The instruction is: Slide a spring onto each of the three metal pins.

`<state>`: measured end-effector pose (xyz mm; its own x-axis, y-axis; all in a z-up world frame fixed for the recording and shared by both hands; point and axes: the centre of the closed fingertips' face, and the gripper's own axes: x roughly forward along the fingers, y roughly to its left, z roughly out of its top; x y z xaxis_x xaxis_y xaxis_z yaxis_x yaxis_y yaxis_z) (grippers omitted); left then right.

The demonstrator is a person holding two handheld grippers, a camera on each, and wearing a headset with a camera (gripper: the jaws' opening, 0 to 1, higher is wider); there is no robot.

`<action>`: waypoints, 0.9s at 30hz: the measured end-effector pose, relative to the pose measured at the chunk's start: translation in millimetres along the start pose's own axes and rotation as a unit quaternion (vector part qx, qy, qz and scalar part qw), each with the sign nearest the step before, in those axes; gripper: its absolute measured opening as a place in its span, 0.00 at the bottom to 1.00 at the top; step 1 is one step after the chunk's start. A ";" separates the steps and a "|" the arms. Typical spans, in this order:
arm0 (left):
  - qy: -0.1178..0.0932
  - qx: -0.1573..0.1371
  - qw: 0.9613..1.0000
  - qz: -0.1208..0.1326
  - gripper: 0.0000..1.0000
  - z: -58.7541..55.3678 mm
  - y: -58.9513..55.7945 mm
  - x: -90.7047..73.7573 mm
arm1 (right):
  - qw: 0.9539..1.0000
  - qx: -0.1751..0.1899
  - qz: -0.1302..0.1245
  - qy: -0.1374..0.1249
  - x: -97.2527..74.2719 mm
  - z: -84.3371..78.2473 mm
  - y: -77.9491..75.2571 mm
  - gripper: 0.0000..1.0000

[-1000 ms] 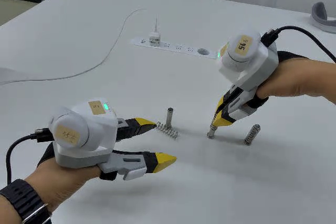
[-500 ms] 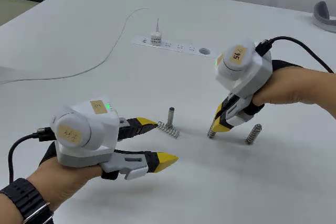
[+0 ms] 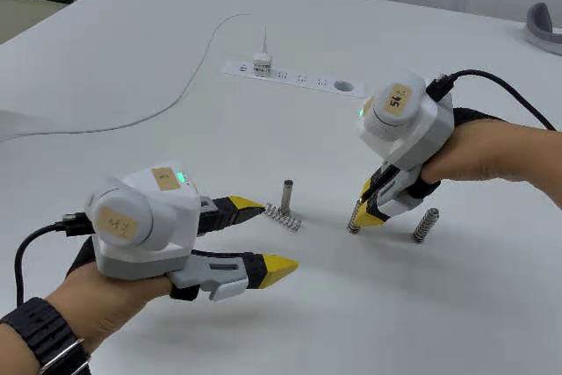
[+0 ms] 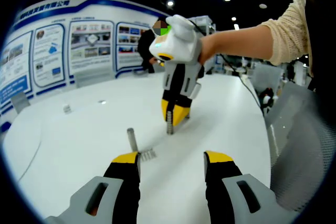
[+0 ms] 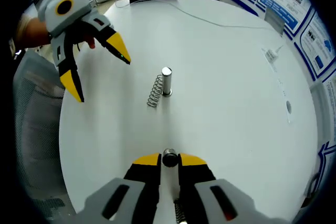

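Three metal pins stand on the white table. The left pin [image 3: 286, 195] [image 5: 166, 80] [image 4: 132, 139] is bare, and a loose spring [image 3: 283, 216] [image 5: 155, 90] [image 4: 148, 154] lies at its foot. My right gripper [image 3: 369, 214] [image 5: 169, 160] [image 4: 176, 113] points down over the middle pin [image 3: 354, 219] [image 5: 169, 157], shut on the spring around it. The right pin [image 3: 424, 224] wears a spring. My left gripper [image 3: 265, 234] [image 4: 172, 157] [image 5: 100, 69] hovers open just left of the loose spring, holding nothing.
A white power strip [image 3: 290, 78] with a plug [image 3: 262, 61] lies farther back, and a thin white cable [image 3: 176, 85] runs off to the left. A grey curved object [image 3: 543, 28] sits at the far right edge.
My right gripper has come down a little along the middle pin, its tips now closer to the table. The left gripper has barely moved.
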<state>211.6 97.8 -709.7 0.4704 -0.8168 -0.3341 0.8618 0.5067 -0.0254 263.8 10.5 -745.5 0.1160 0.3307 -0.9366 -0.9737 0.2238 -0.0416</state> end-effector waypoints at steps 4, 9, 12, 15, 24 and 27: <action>0.000 0.001 1.000 0.000 0.49 0.0 0.4 -0.1 | 1.000 0.000 -0.002 -0.003 -1.0 -0.3 0.1 0.16; 0.001 0.001 1.000 0.001 0.49 0.3 0.5 -0.2 | 1.000 -0.002 -0.007 -0.009 -3.8 1.3 -1.4 0.18; 0.000 0.001 1.000 0.001 0.49 0.2 0.9 -0.2 | 1.000 -0.003 -0.010 -0.013 -5.6 3.7 -2.2 0.20; 0.001 0.001 1.000 0.001 0.49 0.2 0.9 -0.4 | 1.000 -0.003 -0.013 -0.017 -7.0 6.5 -2.4 0.22; 0.001 0.002 1.000 0.002 0.49 1.3 0.1 -1.7 | 0.999 -0.011 -0.019 -0.030 -8.0 17.6 -0.2 0.23; 0.001 0.002 1.000 0.003 0.49 1.6 0.5 -2.3 | 0.999 -0.013 -0.019 -0.034 -6.9 20.8 0.4 0.23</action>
<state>211.2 99.5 -707.5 0.4751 -0.8130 -0.3367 0.8596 0.5106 -0.0202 266.7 27.4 -731.9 0.1644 0.3840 -0.9086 -0.9731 0.2136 -0.0858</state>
